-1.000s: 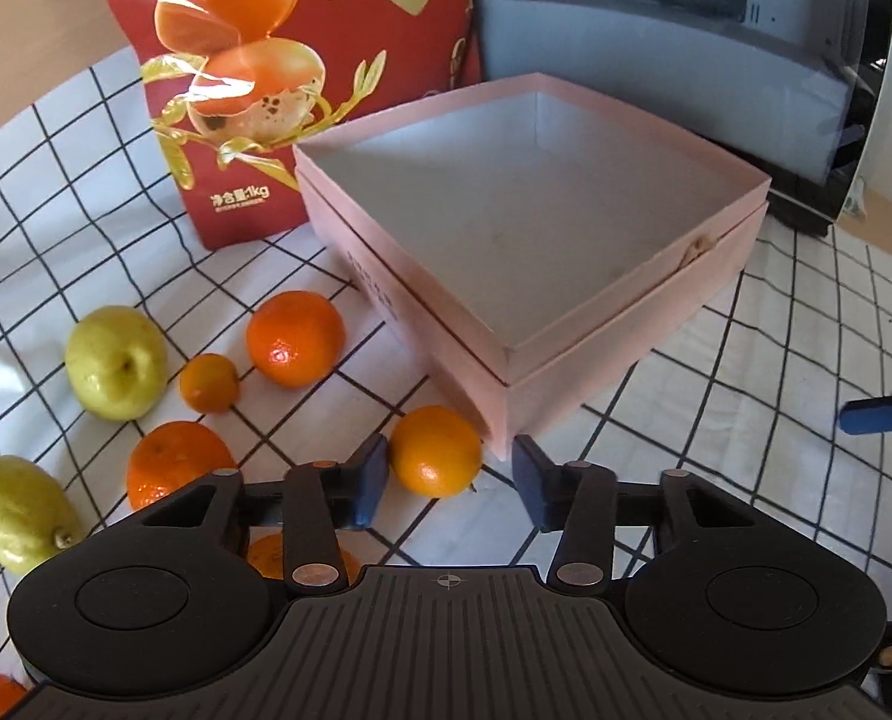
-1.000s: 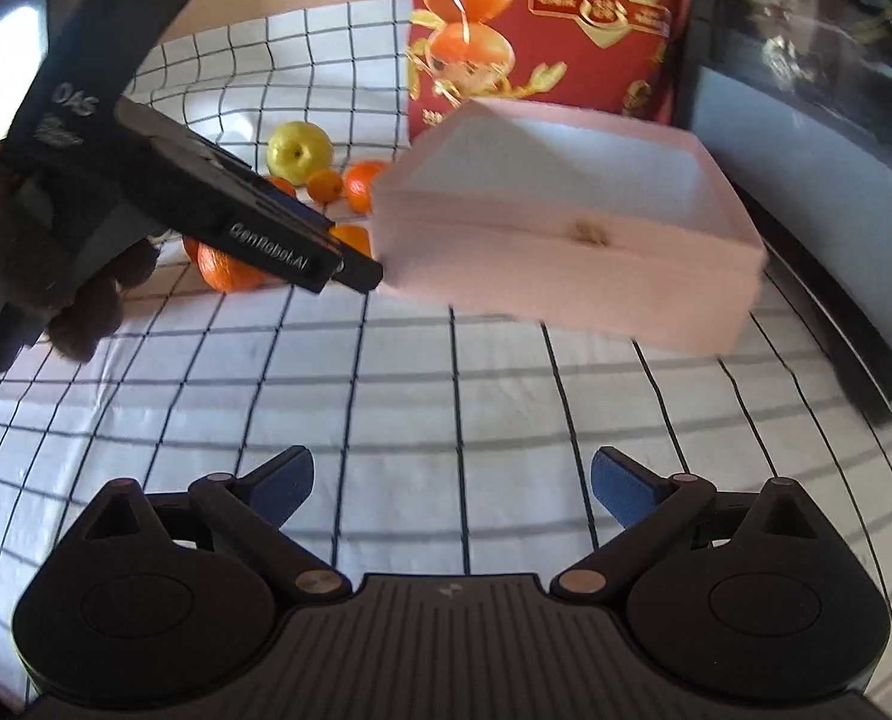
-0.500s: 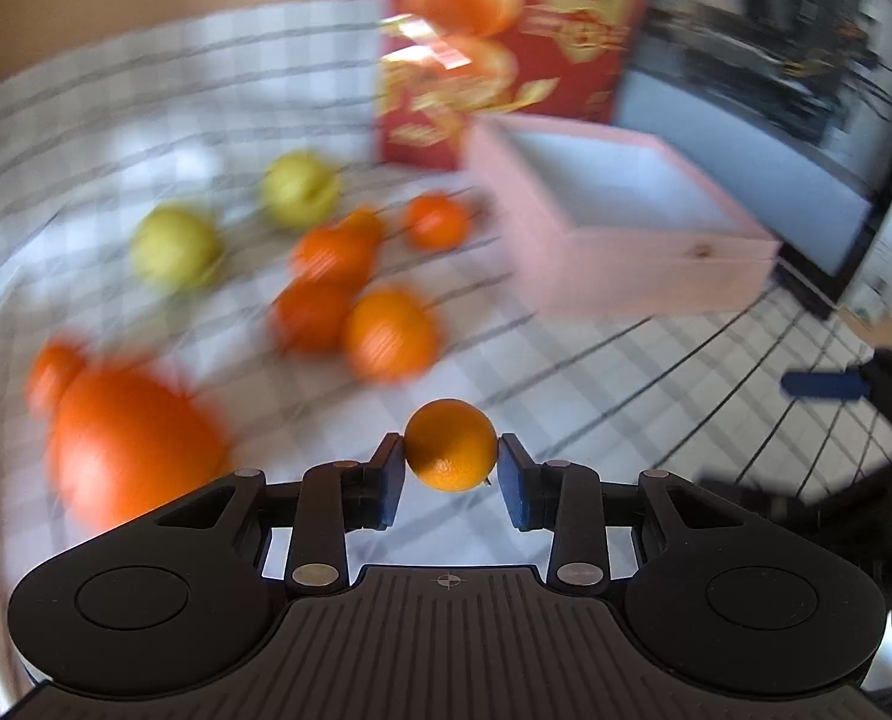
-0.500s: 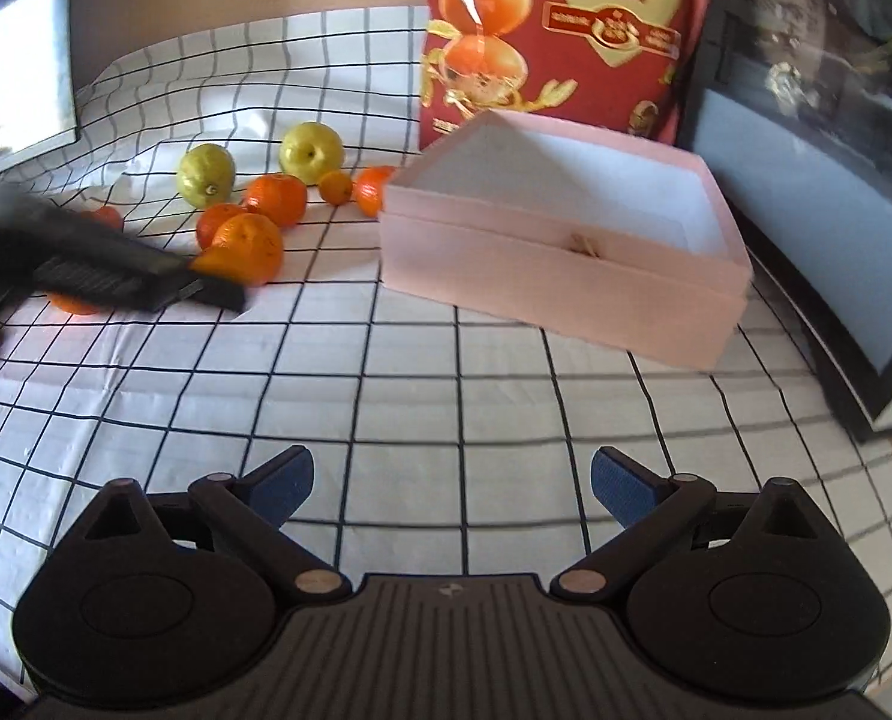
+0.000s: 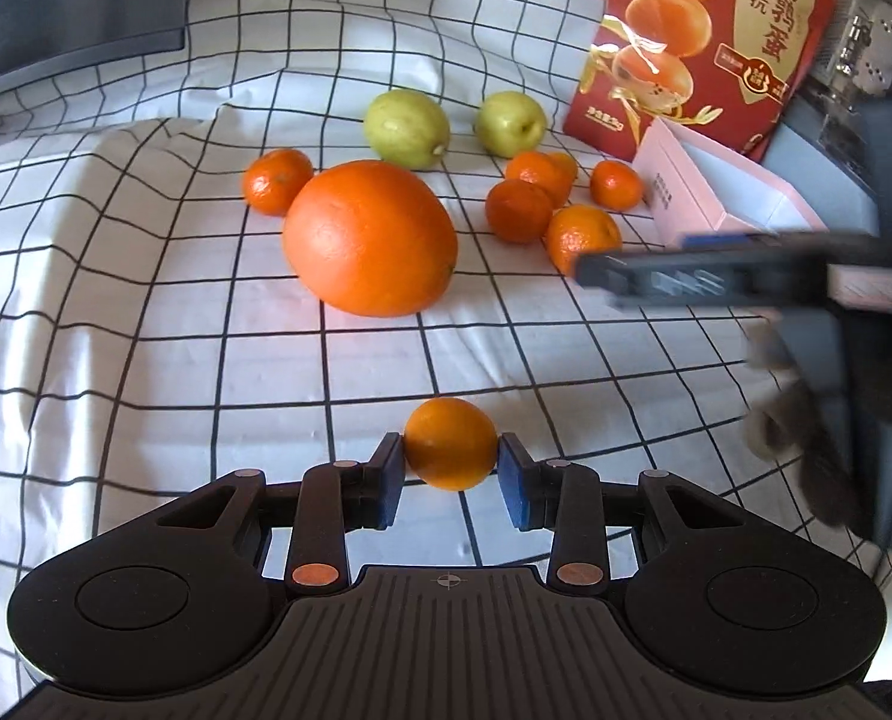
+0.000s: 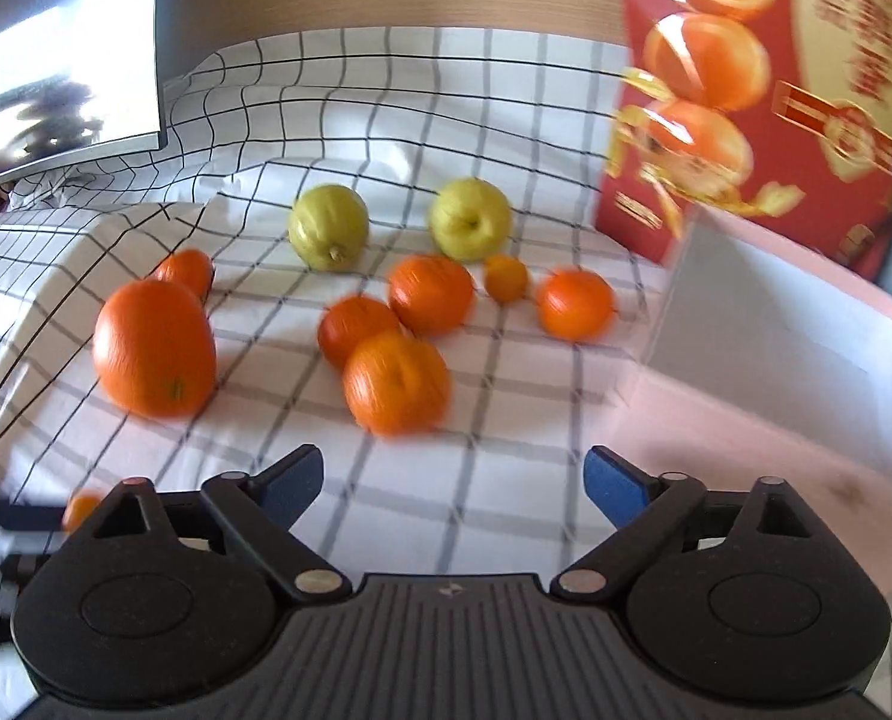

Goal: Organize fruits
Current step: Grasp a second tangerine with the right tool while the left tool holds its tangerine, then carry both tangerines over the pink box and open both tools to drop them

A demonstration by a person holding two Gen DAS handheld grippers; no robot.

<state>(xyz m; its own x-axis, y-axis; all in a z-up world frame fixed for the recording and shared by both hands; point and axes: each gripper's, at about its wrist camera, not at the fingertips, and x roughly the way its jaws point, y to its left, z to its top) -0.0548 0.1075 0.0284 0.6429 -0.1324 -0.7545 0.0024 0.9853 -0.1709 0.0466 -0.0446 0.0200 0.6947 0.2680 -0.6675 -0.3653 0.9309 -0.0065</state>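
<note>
Right now the left gripper (image 5: 450,474) is clamped on a small orange (image 5: 450,444), blue pads pressing both its sides, fruit lifted clear of the checked cloth (image 5: 146,360). Tool is angled down toward the cloth.

Right gripper (image 6: 451,480) is spread wide w/ nothing between the pads; its jaws have just been closing a little. It points down at the fruit pile. From the left wrist view it shows as a blurred dark bar (image 5: 715,276) coming in from the right edge, w/ a dark gloved hand (image 5: 805,420) behind it.

Fruit on the cloth, approx mid-cloth toward the far edge:
- 1 big orange (image 5: 371,238), nearest the left gripper.
- 6 small oranges/mandarins: 1 (image 5: 276,181) just behind the big one, 5 in a cluster (image 5: 520,210) near the box; 1 of the 5 is much smaller, partly hidden.
- 2 yellow-green fruits: a lemon-shaped one (image 5: 407,129) and an apple-like one (image 5: 510,123), side by side at the back.

Pink box (image 5: 721,198), open-topped, sits toward the cloth's far right; inside shows bare as far as visible. Red carton (image 5: 703,42) w/ egg pics stands upright right behind it.
</note>
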